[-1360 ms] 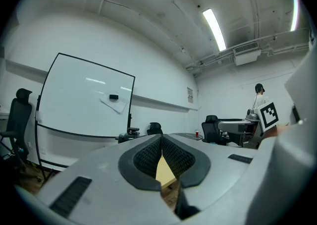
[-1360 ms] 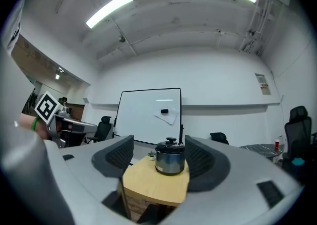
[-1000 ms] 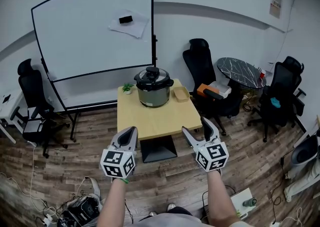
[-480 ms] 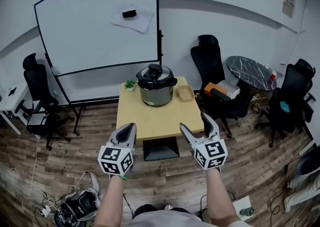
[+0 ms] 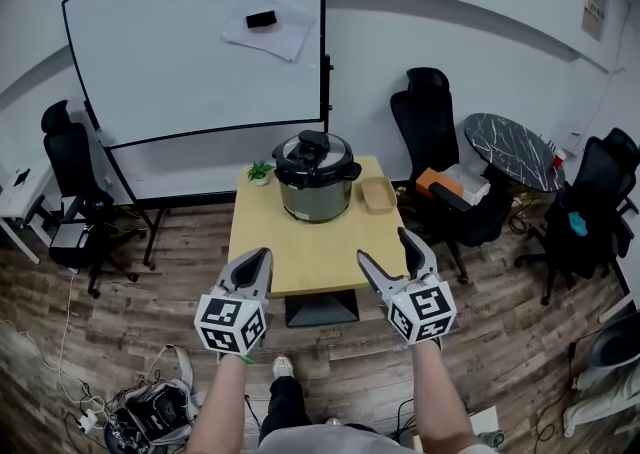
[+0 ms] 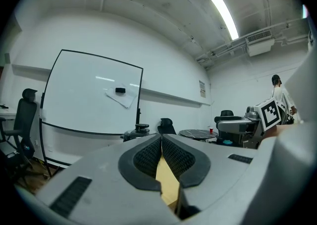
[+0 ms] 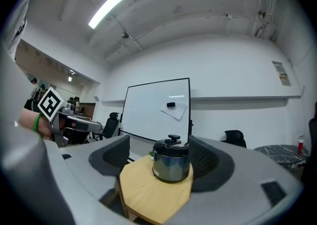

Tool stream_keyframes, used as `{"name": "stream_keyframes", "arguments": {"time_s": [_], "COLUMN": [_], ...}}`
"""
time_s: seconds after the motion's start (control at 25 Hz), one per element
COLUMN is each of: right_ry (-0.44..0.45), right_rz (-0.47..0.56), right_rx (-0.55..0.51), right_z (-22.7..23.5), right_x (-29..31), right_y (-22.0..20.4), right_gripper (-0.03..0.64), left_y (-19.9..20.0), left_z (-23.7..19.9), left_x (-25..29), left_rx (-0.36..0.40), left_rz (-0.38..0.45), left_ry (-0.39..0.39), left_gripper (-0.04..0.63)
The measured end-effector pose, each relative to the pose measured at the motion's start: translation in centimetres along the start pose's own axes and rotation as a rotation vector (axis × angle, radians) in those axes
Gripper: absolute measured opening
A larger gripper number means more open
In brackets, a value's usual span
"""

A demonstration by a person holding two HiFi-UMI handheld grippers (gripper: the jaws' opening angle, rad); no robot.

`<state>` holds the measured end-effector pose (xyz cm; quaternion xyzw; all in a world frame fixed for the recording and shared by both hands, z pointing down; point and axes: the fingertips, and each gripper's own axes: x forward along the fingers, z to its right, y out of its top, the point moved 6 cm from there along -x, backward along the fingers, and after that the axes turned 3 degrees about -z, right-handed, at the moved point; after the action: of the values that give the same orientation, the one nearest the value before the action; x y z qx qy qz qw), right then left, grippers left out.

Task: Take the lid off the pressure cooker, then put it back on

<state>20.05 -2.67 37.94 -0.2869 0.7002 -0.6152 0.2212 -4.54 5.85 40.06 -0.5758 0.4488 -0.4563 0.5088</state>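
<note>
A steel pressure cooker (image 5: 315,192) with its black lid (image 5: 315,155) on stands at the far side of a small wooden table (image 5: 310,242). In the right gripper view the cooker (image 7: 172,163) shows between the jaws, far off. My left gripper (image 5: 257,264) is shut and empty, held over the table's near left edge. My right gripper (image 5: 389,253) is open and empty, over the near right edge. Both are well short of the cooker. In the left gripper view the cooker (image 6: 136,131) peeks above the closed jaws.
A small potted plant (image 5: 259,174) and a shallow tray (image 5: 378,195) flank the cooker. A whiteboard (image 5: 200,42) stands behind the table. Black office chairs (image 5: 432,147) and a round dark table (image 5: 510,150) are at the right; another chair (image 5: 68,182) at the left.
The view has drawn closer to the table; both grippers now reach its near edge. Their jaw states have not changed.
</note>
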Motion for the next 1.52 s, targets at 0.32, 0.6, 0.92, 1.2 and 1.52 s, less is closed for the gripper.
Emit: {"name": "stream_keyframes", "arguments": {"time_s": [0.32,0.6,0.92,1.2,1.52], "right_ry": [-0.019,-0.098,-0.162,-0.131,0.039], "right_rz": [-0.022,-0.041,-0.079,-0.136,-0.19], "right_rx": [-0.01,0.002,0.008,-0.003,-0.028], "right_z": [2.3,4.2,6.2,8.0,11.0], "right_x": [8.9,17.2,23.6,26.8,32.5], "right_y": [-0.5,0.0,0.3,-0.5,-2.1], "right_gripper": [0.354,0.35,0.348,0.344,0.33], "left_y": [0.0,1.1,1.5,1.7,0.9], "left_z": [-6.2,-12.7,-17.0,-18.3,-19.0], "left_x": [8.3,15.5,21.9,25.2,27.7], "left_rx": [0.006,-0.005,-0.012,-0.027,-0.026], "left_rz": [0.002,-0.013,-0.033,-0.021,-0.041], "left_ry": [-0.048,-0.124,-0.213,-0.231,-0.143], "left_gripper": [0.015,0.015,0.015,0.015,0.015]}}
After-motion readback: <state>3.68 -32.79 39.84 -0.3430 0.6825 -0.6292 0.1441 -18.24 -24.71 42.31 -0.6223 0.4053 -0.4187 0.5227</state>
